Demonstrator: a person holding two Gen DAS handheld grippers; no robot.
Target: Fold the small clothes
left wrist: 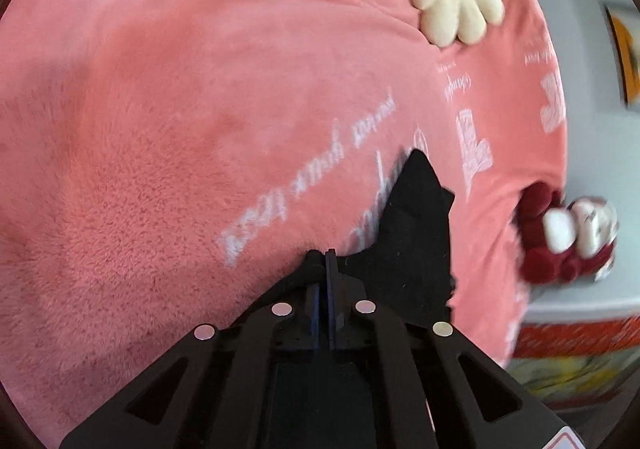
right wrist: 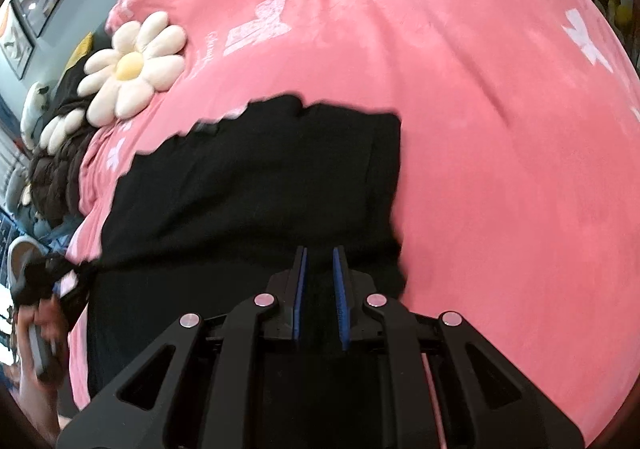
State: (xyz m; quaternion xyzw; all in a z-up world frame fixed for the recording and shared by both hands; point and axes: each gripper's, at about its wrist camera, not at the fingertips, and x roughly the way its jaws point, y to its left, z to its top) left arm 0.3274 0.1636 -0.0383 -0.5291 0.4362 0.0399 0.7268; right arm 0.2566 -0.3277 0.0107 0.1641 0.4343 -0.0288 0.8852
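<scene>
Both tools have the black garment [right wrist: 248, 185] pinched: left tool [left wrist: 325, 253] clamped on a corner, right tool [right wrist: 320, 261] gripping a thicker edge. It's half-draped over the pink blanket [right wrist: 500, 169], probably getting pulled taut for a fold.

Open pink blanket [right wrist: 500, 169] is recorded across the whole right half of the right wrist frame. Passage at upper left is obstructed by a daisy cushion [right wrist: 132, 67]; the centre is covered by the black garment [right wrist: 256, 185]. In the left wrist frame, the left and centre are unobstructed; a red plush toy [left wrist: 568, 233] is noted at right.
</scene>
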